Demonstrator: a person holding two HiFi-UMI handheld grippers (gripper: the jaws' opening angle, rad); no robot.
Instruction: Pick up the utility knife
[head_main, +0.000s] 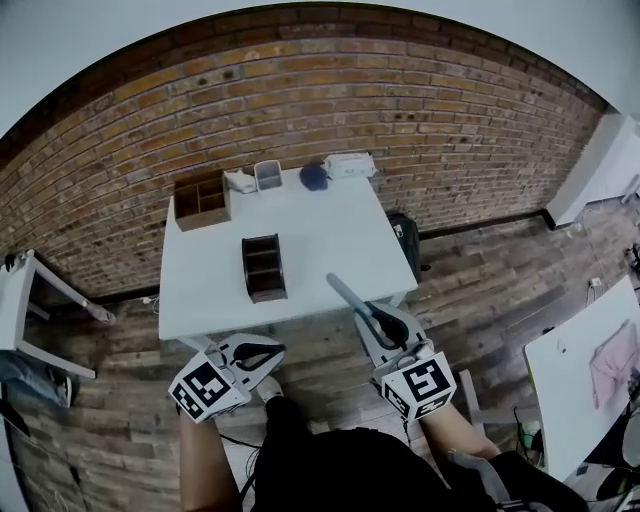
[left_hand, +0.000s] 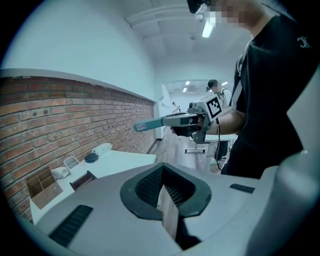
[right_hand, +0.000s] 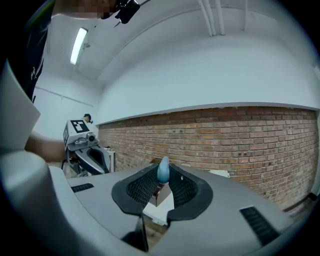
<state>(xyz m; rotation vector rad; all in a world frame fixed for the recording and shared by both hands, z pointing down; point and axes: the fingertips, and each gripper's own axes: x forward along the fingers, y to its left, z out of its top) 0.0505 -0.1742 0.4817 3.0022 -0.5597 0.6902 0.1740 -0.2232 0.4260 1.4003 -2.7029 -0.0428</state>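
A white desk (head_main: 330, 230) is standing against a brick wall (head_main: 400, 100), just beyond the person. The right claw (head_main: 382, 320) is pinching the utility knife (head_main: 347, 294) and holding it in the air by the desk's near right corner, seemingly already picked up. The left claw (head_main: 256, 352) is hanging pressed together and empty, apparently not needed.

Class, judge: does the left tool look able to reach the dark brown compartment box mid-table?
Probably yes: the empty left tool hangs off the near edge of the white table; only bare tabletop lies before the dark brown compartment box.
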